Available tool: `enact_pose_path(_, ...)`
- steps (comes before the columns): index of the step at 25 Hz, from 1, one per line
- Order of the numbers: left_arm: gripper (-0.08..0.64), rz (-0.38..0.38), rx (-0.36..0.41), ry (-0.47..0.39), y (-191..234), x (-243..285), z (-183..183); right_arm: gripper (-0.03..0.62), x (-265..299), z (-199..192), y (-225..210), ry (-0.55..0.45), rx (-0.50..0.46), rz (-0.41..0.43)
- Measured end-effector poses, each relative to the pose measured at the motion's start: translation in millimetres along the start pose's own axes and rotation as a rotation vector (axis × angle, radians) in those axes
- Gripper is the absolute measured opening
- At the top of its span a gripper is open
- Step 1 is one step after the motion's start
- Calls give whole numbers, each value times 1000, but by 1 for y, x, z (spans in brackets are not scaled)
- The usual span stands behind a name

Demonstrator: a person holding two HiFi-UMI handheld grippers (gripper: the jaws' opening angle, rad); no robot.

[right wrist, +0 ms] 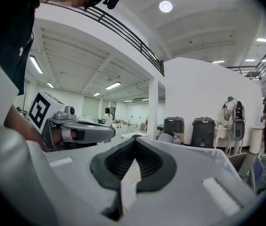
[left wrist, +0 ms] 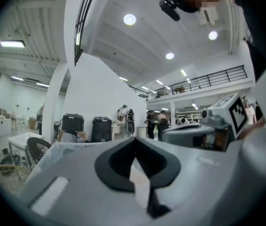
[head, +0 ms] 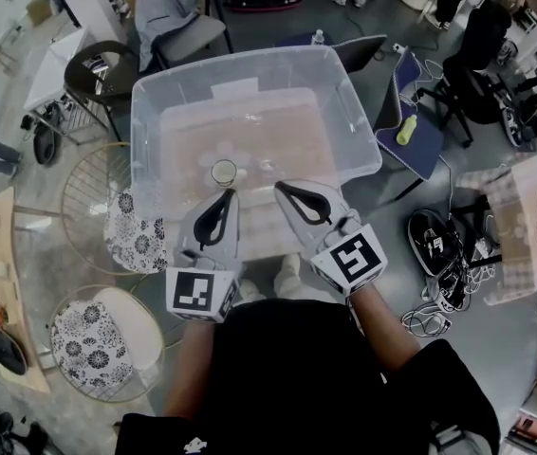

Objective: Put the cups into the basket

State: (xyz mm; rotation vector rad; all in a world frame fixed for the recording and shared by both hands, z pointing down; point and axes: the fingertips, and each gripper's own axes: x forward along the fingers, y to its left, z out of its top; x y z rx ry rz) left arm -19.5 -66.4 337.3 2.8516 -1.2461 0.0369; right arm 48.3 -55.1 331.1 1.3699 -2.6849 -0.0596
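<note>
A large clear plastic basket (head: 155, 112) stands in front of me in the head view. Inside it, near the front wall, sits a clear cup (head: 223, 172) upright; other clear shapes beside it are too faint to tell. My left gripper (head: 228, 195) hovers at the basket's near edge, just in front of that cup, shut and holding nothing. Close to its right, my right gripper (head: 282, 189) is also shut and holding nothing. In the left gripper view the left gripper (left wrist: 134, 140) points level over the basket's rim (left wrist: 53, 149). The right gripper (right wrist: 134, 140) does the same.
Wire chairs with floral cushions (head: 140, 237) (head: 88, 344) stand to the left, a black chair (head: 107, 69) at the back left, a blue seat (head: 416, 136) at the right. A cardboard box (head: 520, 221) and cables (head: 439, 254) lie on the floor at the right. People stand far off (left wrist: 152, 122).
</note>
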Motion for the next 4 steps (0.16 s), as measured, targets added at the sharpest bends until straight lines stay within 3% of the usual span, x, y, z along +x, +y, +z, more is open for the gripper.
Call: enact_pose_path(4,5,-5,-2,2,-2,1,1,2,-1,1,0,-4,-12,-1)
